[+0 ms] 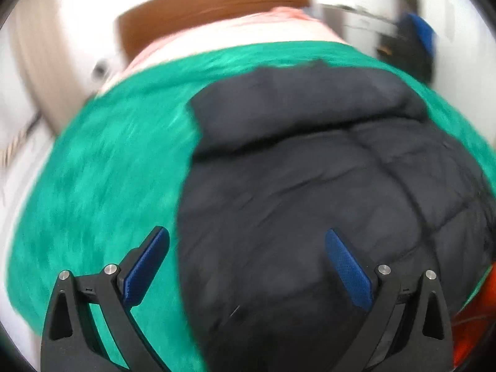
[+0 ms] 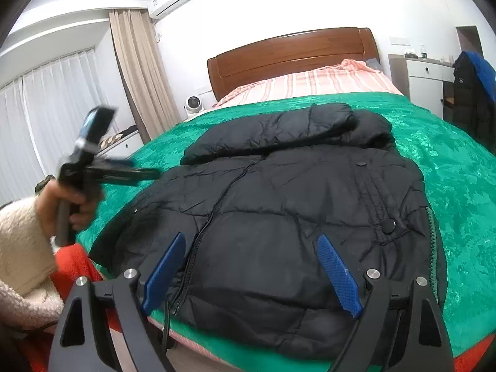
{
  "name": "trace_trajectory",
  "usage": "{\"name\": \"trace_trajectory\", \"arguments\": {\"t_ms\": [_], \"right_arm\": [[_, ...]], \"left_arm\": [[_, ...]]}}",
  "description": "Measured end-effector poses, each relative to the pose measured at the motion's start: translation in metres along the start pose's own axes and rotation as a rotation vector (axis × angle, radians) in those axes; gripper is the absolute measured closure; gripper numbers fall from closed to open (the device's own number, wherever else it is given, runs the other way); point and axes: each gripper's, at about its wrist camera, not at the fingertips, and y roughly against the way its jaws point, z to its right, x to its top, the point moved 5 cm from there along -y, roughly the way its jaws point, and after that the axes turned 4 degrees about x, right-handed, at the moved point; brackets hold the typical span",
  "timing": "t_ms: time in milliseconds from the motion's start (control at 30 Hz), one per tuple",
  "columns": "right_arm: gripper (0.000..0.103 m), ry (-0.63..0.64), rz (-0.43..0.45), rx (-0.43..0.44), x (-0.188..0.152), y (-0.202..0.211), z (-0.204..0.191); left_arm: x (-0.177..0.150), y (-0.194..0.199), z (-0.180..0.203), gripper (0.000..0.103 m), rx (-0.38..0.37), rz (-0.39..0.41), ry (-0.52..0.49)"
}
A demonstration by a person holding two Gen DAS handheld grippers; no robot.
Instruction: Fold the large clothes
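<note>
A black puffer jacket lies on the green bedspread, with a sleeve folded across its far end. My right gripper is open and empty, hovering above the jacket's near hem. My left gripper is open and empty above the jacket near its left edge; that view is motion-blurred. The left gripper also shows in the right wrist view, held in a hand at the bed's left side, blurred.
A wooden headboard and striped pink sheet lie at the far end. A white cabinet and a dark coat on a chair stand right. Curtains and a small fan are left. Red fabric hangs at the near edge.
</note>
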Motion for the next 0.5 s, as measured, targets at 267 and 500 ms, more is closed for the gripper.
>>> {"name": "trace_trajectory", "arguments": {"t_ms": [267,500], "right_arm": [[0.017,0.012,-0.018,-0.013,-0.004,-0.006,-0.006],[0.017,0.047,-0.025,-0.025,-0.006,-0.008,-0.012]], "left_arm": [[-0.046,0.005,-0.041,0.002,-0.009,-0.038,0.205],[-0.054,0.01,-0.036,0.002,-0.02,-0.03,0.189]]}}
